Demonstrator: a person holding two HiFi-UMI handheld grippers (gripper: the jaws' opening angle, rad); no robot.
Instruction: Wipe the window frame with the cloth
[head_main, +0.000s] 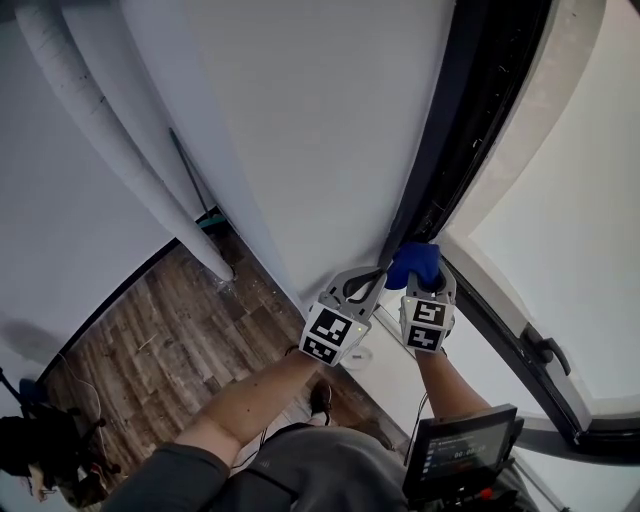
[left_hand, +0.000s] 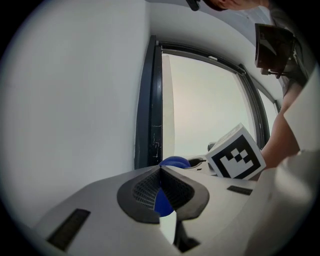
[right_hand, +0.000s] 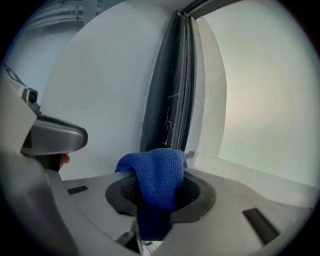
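Head view: right tongs (head_main: 421, 268) clamp cloth (head_main: 412, 259) beside window frame (head_main: 470, 120); pipes (head_main: 105, 135) left.

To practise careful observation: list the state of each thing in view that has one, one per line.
left gripper: shut, holding nothing.
right gripper: shut on the blue cloth.
blue cloth: bunched, pinched between the right jaws.
window frame: dark, with pale scuff marks.

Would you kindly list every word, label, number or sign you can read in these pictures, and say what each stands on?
No text here can be read.
Screen: lines of print, too small and blurred to read.
Marker cubes: black-and-white square patterns, no letters.
Blue cloth and window frame: no print seen.
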